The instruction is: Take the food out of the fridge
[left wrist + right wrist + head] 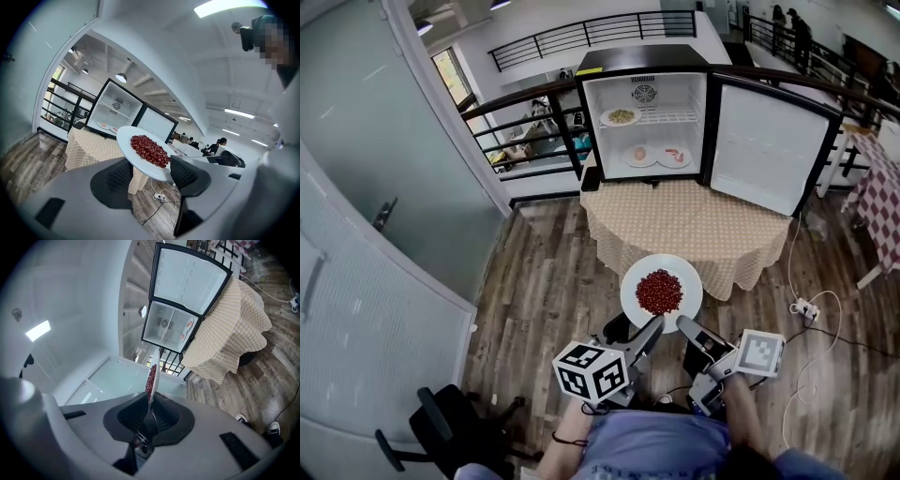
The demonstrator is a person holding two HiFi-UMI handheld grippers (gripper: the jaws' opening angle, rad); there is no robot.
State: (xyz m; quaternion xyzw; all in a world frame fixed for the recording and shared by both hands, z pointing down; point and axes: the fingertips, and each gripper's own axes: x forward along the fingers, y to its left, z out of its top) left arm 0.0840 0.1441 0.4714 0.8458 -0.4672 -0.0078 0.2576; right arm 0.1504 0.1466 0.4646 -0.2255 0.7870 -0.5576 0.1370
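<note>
At 6 o'clock below open white fridge (684, 94), round white plate of red food (632, 300), rim clenched in right gripper (682, 323), left gripper (654, 325) released.

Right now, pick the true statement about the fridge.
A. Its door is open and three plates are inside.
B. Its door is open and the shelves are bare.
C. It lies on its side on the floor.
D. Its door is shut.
A: the fridge has its door swung open, with an upper plate on one shelf and a lower left plate and lower right plate beneath it.
</note>
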